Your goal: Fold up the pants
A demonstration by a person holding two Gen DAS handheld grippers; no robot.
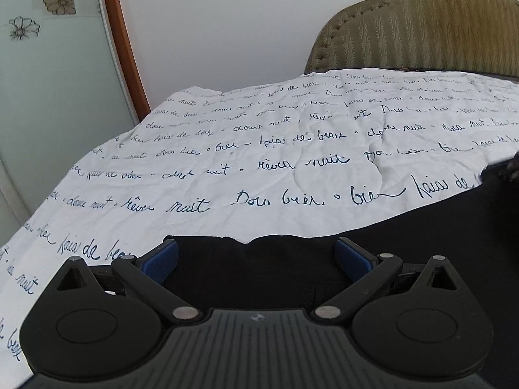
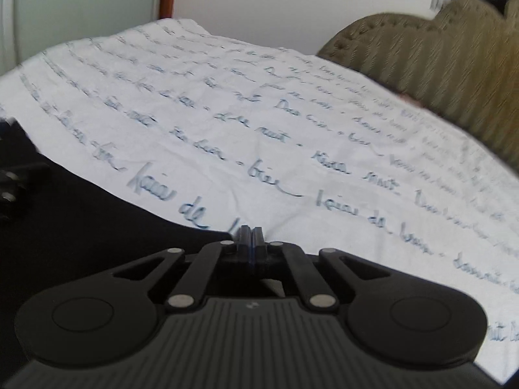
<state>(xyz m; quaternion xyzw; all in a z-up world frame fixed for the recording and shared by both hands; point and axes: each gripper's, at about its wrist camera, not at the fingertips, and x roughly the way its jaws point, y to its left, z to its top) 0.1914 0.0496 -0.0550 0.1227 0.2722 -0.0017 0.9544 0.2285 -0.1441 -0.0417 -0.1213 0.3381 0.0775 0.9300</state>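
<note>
The black pants [image 1: 259, 275] lie flat on a white bedsheet [image 1: 259, 162] printed with blue handwriting. My left gripper [image 1: 256, 256] stands open over the pants' far edge. Its blue pads [image 1: 162, 259] are wide apart, with black cloth showing between them and neither pad pressing on it. In the blurred right wrist view, the pants [image 2: 81, 227] fill the lower left. My right gripper [image 2: 249, 235] is shut, its tips together right at the pants' edge where the cloth meets the sheet [image 2: 292, 129]. I see no cloth between those tips. The left gripper's black body [image 2: 13, 181] shows at the left edge.
A padded olive headboard [image 1: 421, 32] rises behind the bed at the right. A white wall [image 1: 211, 16] and a frosted glass door with flower prints [image 1: 48, 64] in a brown frame stand beyond the bed's far left edge.
</note>
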